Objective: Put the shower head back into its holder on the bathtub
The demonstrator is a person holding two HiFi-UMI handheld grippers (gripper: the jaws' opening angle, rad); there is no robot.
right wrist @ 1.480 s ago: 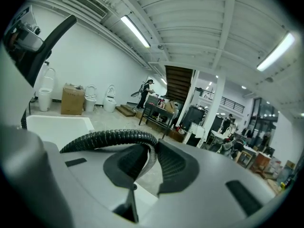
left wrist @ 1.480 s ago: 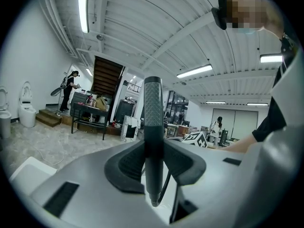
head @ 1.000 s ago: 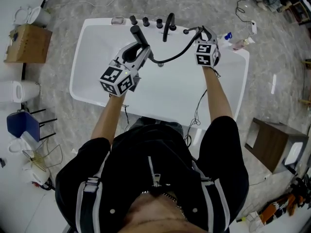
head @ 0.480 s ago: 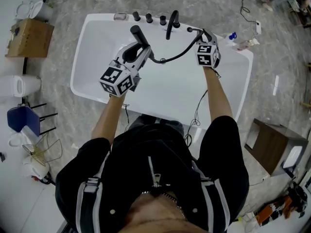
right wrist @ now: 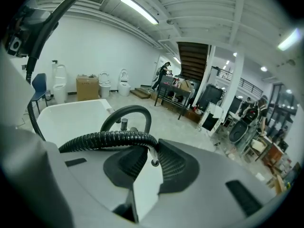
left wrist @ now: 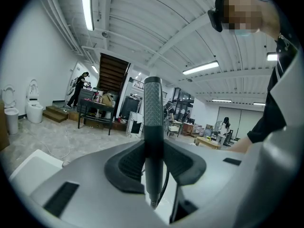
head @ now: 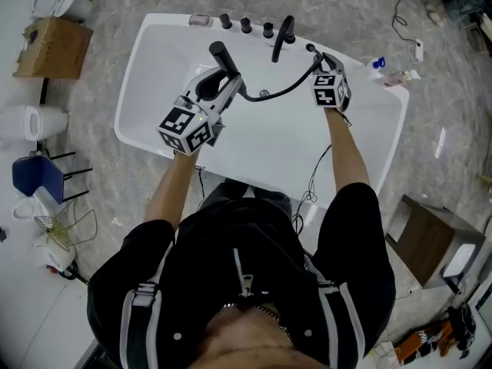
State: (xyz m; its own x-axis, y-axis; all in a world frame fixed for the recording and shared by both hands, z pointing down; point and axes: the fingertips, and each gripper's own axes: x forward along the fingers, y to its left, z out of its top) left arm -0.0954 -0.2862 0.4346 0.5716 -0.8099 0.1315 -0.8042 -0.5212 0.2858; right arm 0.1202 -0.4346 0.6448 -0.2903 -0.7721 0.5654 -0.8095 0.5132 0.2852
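The black shower head (head: 221, 56) stands handle-up over the white bathtub (head: 146, 75), and my left gripper (head: 224, 79) is shut on its stem. In the left gripper view the ribbed handle (left wrist: 153, 122) rises upright from between the pads of the left gripper (left wrist: 153, 167). Its black corrugated hose (head: 269, 94) sags across to my right gripper (head: 319, 61), which is shut on it near the tub's far rim. In the right gripper view the hose (right wrist: 109, 137) bends into the right gripper (right wrist: 153, 161), with the curved black spout (right wrist: 126, 114) just beyond. I cannot make out the holder.
Black knobs (head: 246, 25) and the spout (head: 283, 37) line the far rim. Bottles (head: 392, 71) sit by the tub's right corner. A cardboard box (head: 52, 48) and blue chair (head: 34, 194) are on the left, a wooden cabinet (head: 430, 244) on the right.
My right gripper has sunk a little toward the far rim with the hose in it. The left gripper and shower head have kept their place.
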